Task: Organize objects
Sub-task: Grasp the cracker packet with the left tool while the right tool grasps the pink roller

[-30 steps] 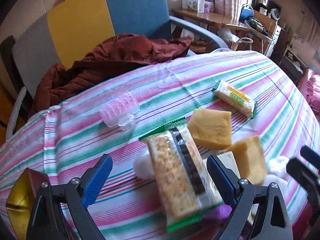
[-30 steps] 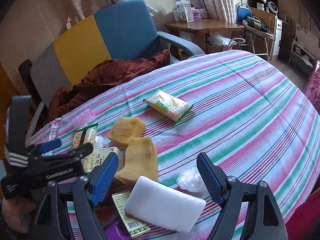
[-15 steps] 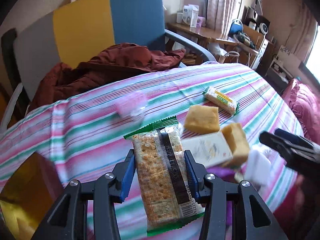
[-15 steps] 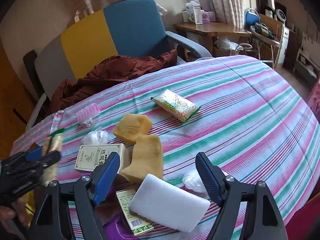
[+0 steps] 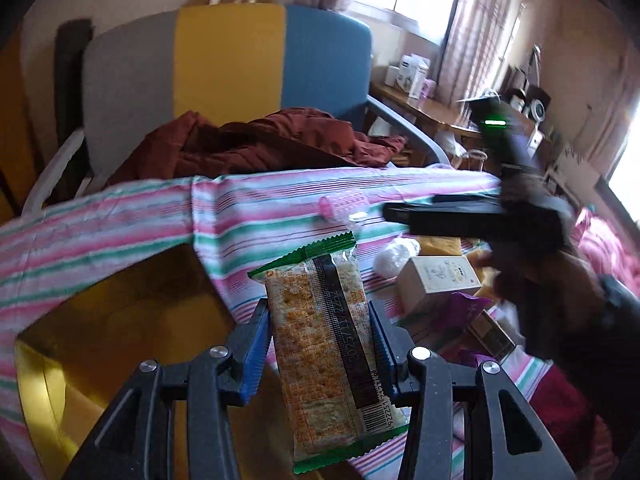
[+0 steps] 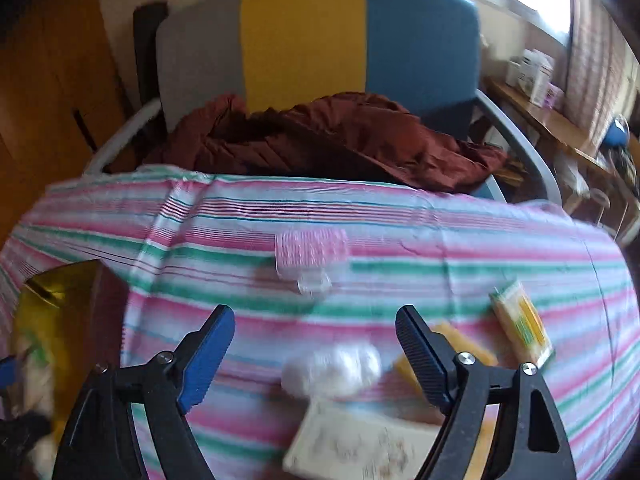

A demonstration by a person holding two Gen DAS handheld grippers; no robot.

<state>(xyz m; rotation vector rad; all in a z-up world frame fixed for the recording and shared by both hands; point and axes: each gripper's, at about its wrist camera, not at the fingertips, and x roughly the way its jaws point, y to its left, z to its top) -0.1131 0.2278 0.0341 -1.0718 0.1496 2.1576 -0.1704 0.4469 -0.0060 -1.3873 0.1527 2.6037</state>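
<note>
My left gripper is shut on a green-edged cracker packet and holds it in the air above a gold box at the left edge of the striped table. My right gripper is open and empty, above a white plastic wad, facing a pink ridged clip. It shows as a dark blurred shape in the left wrist view. A cream box lies below the right gripper.
A grey, yellow and blue chair with a red-brown jacket stands behind the table. A yellow wrapped snack, a yellow sponge block, a purple wrapper and a wooden side table are to the right.
My left gripper closed on the cracker packet, lifted it and carried it left over the gold box. My right gripper swung left from the white block toward the pink clip.
</note>
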